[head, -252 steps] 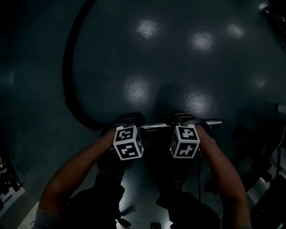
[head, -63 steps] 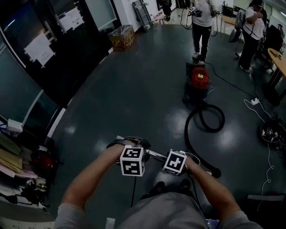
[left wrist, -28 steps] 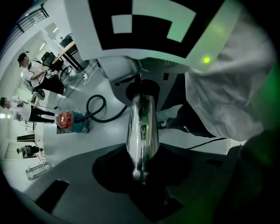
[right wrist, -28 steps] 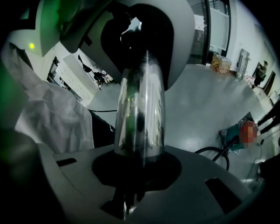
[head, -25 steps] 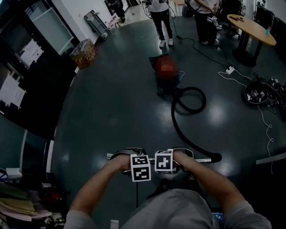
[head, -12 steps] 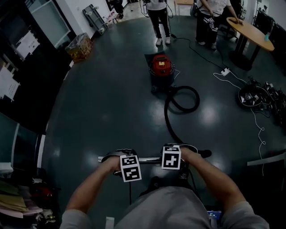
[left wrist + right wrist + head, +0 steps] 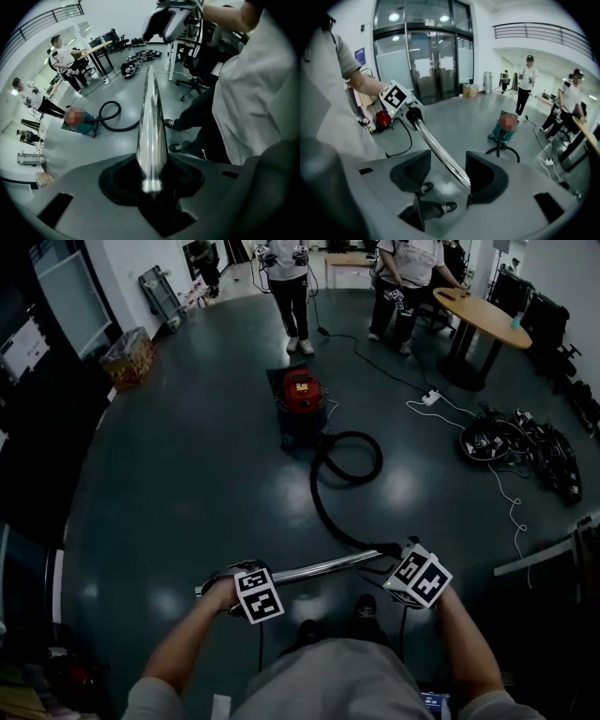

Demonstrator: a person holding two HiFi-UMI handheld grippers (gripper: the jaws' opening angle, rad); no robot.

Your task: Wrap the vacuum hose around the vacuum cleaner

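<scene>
My left gripper (image 7: 151, 180) is clamped on the shiny metal wand (image 7: 151, 117). Its fingers pinch the wand close to one end, so that side is doing the carrying. My right gripper (image 7: 445, 171) is different: its fingers (image 7: 487, 177) have just been opening and now sit spread wide. The wand runs through the gap, close along one finger but not squeezed. I honestly can't tell if it's touching.

The wand is a smooth chrome tube held roughly level in front of my legs. The ribbed-looking black vacuum hose (image 7: 314, 493) joins the wand's far end just beside my right gripper. From there it snakes off across the glossy dark floor (image 7: 187, 474) and curls into a loop right next to the vacuum cleaner (image 7: 300, 395). That's a squat drum with a red top, well ahead of me.
</scene>
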